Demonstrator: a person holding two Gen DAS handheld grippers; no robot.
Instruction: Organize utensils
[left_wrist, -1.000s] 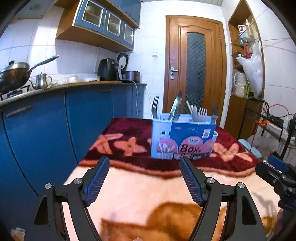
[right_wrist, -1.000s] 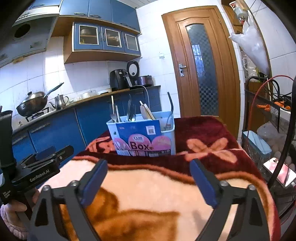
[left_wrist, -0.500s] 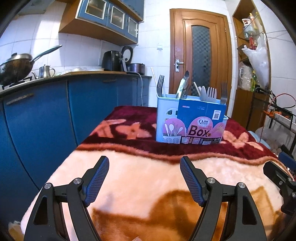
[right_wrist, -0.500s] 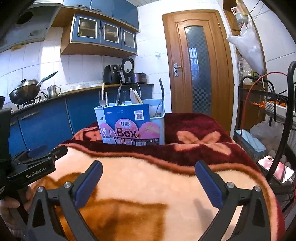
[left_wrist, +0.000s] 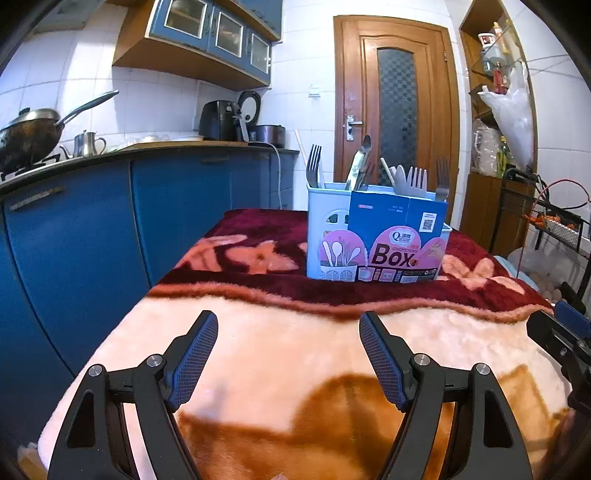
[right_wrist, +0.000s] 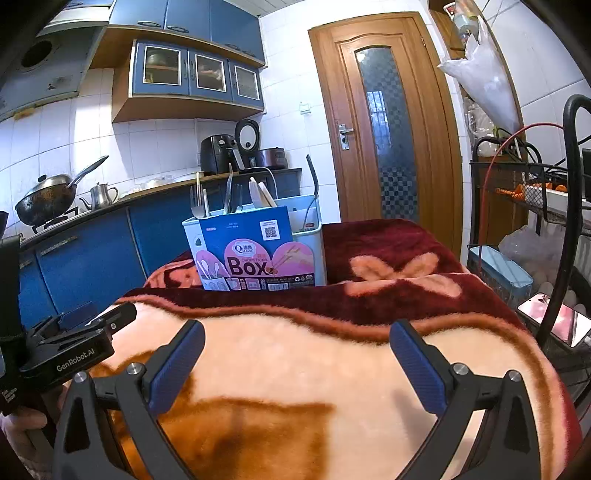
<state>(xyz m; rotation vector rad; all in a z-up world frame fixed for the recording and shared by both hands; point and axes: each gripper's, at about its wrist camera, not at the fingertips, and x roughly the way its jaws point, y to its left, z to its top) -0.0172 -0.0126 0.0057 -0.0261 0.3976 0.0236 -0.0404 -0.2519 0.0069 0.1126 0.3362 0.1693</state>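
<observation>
Counted: one utensil box (left_wrist: 376, 240), white with a blue and pink label, on one blanket (left_wrist: 280, 354). Three forks (left_wrist: 313, 166) seen standing in it from the left wrist view, one pair of tongs (left_wrist: 357, 166); remaining utensils too crowded to count. Two grippers: left gripper (left_wrist: 288, 325), right gripper (right_wrist: 297, 334). On the far left counter (left_wrist: 155, 149): one wok (left_wrist: 31, 134), one kettle (left_wrist: 86, 144).

1. Left tool (left_wrist: 288, 326): black angular arms, blue cross-hatched pads (left_wrist: 194, 360), silver round screws.
2. Right tool (right_wrist: 297, 338): same black frame with blue pads (right_wrist: 415, 363).
3. White "GenRobot.AI" lettering on the left tool's black body.
</observation>
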